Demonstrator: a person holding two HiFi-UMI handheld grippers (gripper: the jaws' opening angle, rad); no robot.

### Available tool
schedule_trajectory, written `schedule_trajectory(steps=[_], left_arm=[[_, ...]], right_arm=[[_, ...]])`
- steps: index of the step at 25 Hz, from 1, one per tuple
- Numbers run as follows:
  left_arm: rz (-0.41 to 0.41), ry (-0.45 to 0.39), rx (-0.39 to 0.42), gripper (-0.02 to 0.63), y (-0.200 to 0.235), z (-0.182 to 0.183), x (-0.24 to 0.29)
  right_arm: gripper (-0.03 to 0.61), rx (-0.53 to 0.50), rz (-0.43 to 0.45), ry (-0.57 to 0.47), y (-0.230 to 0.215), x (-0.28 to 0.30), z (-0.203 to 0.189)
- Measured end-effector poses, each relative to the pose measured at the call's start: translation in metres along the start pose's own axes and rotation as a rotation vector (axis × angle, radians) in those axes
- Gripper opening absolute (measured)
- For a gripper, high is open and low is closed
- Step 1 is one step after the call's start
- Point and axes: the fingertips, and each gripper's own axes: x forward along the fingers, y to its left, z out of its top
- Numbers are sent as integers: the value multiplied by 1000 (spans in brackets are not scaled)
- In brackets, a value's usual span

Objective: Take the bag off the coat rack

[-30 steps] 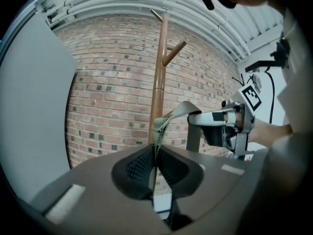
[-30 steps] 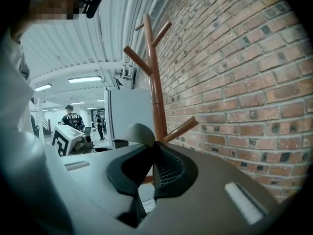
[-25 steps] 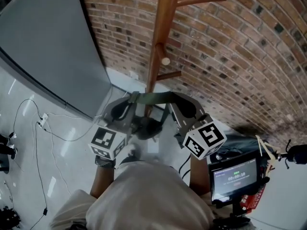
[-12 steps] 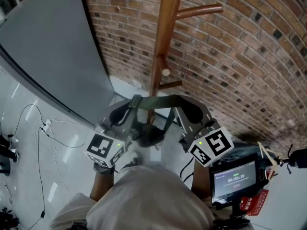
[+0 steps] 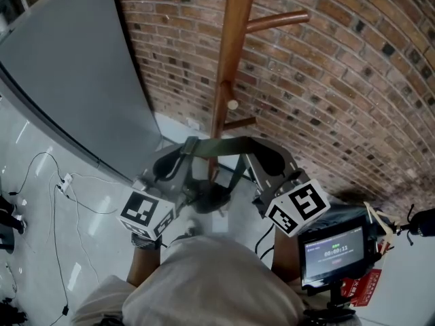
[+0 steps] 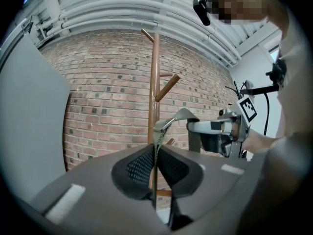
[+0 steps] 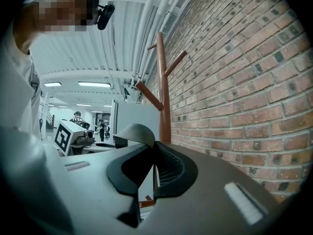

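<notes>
- Holding both tools level, I have the left gripper (image 6: 155,166) closed, its black ribbed fingers (image 6: 139,168) pinched together on the olive-green woven strap (image 5: 219,144).
- My right gripper (image 7: 152,170) is clamped the same way. Its fingers (image 7: 170,169) meet on that strap, and a wider fold of the webbing arches just above them and to their left.
- From one pair of fingers to the other, the strap runs across in front of the reddish-brown wooden coat rack pole (image 5: 230,60).
- The dark soft bag (image 5: 207,197) hangs from the strap, below both pairs of fingers and between them. It is too blurred in the head view to make out more.
- A short wooden peg with a pale end (image 5: 232,104) juts from the pole above the fingers. I cannot tell whether the strap touches any peg.
- Beyond the fingers stands the red brick wall (image 5: 340,94).
- A tall grey panel (image 5: 75,66) lies out past the left fingers, and a small lit screen (image 5: 333,253) sits behind the right ones.
</notes>
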Motion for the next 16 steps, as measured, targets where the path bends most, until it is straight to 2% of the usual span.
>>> schedule_trajectory(steps=[16], left_arm=[[7,11,-1,17,-1,-3,2]], right_arm=[[6,4,-2,8,-1,-2,-3]])
